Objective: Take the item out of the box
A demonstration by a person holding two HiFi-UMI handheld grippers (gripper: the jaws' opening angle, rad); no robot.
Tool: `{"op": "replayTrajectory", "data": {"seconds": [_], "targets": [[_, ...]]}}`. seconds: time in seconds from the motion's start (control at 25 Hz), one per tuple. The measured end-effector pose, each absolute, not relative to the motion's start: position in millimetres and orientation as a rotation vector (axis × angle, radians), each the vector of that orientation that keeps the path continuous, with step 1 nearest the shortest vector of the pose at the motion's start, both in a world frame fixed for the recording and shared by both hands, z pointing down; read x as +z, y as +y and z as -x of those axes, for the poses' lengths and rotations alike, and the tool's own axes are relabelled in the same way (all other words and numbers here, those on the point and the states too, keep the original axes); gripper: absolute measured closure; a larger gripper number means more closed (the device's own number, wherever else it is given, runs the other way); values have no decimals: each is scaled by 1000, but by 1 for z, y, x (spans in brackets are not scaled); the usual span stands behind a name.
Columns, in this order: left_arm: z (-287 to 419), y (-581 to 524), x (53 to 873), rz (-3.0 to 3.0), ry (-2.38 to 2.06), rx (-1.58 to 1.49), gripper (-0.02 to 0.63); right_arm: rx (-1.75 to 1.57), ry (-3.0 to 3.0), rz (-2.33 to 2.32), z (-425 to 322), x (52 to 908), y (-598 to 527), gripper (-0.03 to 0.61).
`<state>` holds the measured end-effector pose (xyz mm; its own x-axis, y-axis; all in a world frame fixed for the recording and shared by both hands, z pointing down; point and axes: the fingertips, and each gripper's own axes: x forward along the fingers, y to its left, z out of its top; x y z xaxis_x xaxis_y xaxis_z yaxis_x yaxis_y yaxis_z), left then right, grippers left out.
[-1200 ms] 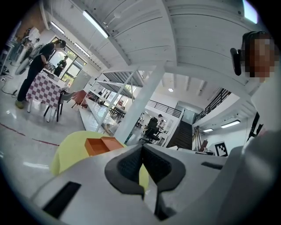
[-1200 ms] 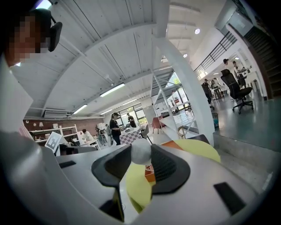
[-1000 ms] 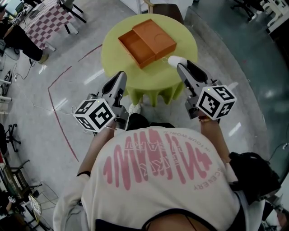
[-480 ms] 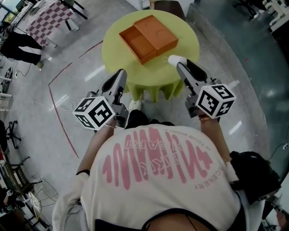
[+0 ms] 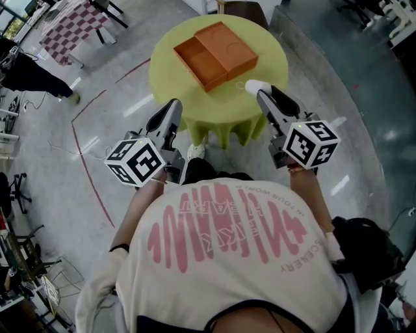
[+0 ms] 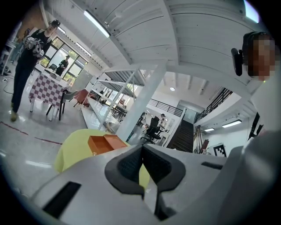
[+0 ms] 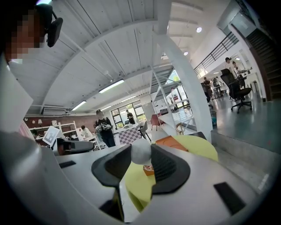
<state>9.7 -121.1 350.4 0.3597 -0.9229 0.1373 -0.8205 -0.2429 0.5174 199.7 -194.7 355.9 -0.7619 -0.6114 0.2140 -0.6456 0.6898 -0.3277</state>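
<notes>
An open orange box (image 5: pixel 198 64) lies on the round yellow-green table (image 5: pixel 260 45), its lid (image 5: pixel 229 47) beside it on the right. The box (image 6: pixel 105 143) shows far off in the left gripper view. My right gripper (image 5: pixel 260 92) hovers at the table's near right edge, shut on a small white rounded item (image 5: pixel 255 86). In the right gripper view the white item (image 7: pixel 141 150) sits pinched between the dark pads at their tips. My left gripper (image 5: pixel 174 105) hangs off the table's near left side, over the floor, its pads (image 6: pixel 131 165) meeting with nothing between them.
A dark chair (image 5: pixel 244 10) stands behind the table. A checkered table (image 5: pixel 71 26) and a person in black (image 5: pixel 32 75) are at the far left. A red line (image 5: pixel 81 156) curves over the grey floor. A black bag (image 5: pixel 364 253) lies at my right.
The table and box have drifted slightly right in the head view. The person at the far left has walked on. Both grippers keep their pose, the right still holding the white item.
</notes>
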Motion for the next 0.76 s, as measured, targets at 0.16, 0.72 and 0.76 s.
{"op": "replayTrajectory", "data": {"seconds": [0.16,0.72,0.76], "targets": [[-8,-121,351,-2117,-1505,-264,606,599,-2801,-1049,-198,357,-193,439],[-3,-127,353,-2126,-1493,-268,606,591,-2799,-1062,-195,360,-195,438],[-3,-127,352,-2127,-1492,-269,606,590,-2799,-1063,-195,359,-195,439]]}}
